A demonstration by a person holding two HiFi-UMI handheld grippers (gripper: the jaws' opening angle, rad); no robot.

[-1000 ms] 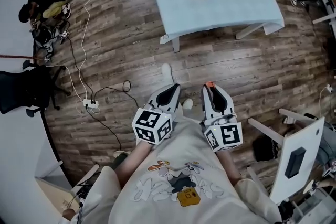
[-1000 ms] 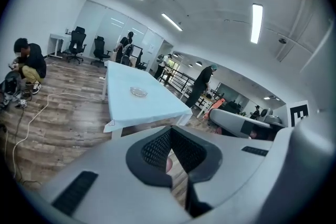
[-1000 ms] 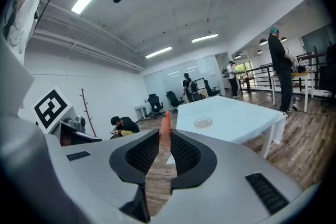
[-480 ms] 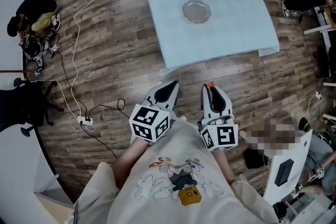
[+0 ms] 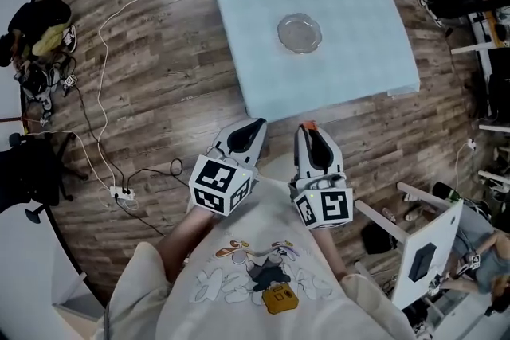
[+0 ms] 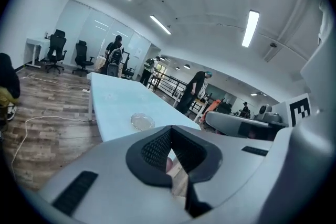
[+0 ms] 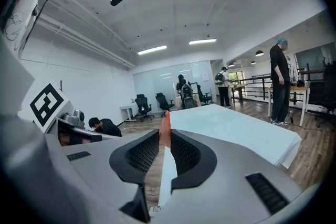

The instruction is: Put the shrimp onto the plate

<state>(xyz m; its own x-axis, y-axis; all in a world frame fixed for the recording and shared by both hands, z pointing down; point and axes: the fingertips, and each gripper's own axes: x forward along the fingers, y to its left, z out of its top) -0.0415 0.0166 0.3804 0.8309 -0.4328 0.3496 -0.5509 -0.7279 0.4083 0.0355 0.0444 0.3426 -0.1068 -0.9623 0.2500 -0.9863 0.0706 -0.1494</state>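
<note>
A clear glass plate (image 5: 300, 33) sits on the table with the pale blue cloth (image 5: 351, 72); it also shows in the left gripper view (image 6: 142, 121). Both grippers are held close to the person's body, short of the table's near edge. My right gripper (image 5: 307, 129) is shut on a small orange shrimp (image 5: 310, 125), which pokes up between the jaw pads (image 7: 164, 129) in the right gripper view. My left gripper (image 5: 253, 125) points at the table with its jaws closed together (image 6: 170, 157); I see no task object in it.
White and black cables and a power strip (image 5: 119, 193) lie on the wooden floor at the left. A black office chair (image 5: 28, 171) and a pile of bags (image 5: 36, 20) stand further left. A white stand (image 5: 422, 259) is at the right. People stand far off beyond the table.
The person has stepped toward the table: table and plate have come nearer and lower in the head view. Both grippers keep the same pose, and the shrimp stays in the right one.
</note>
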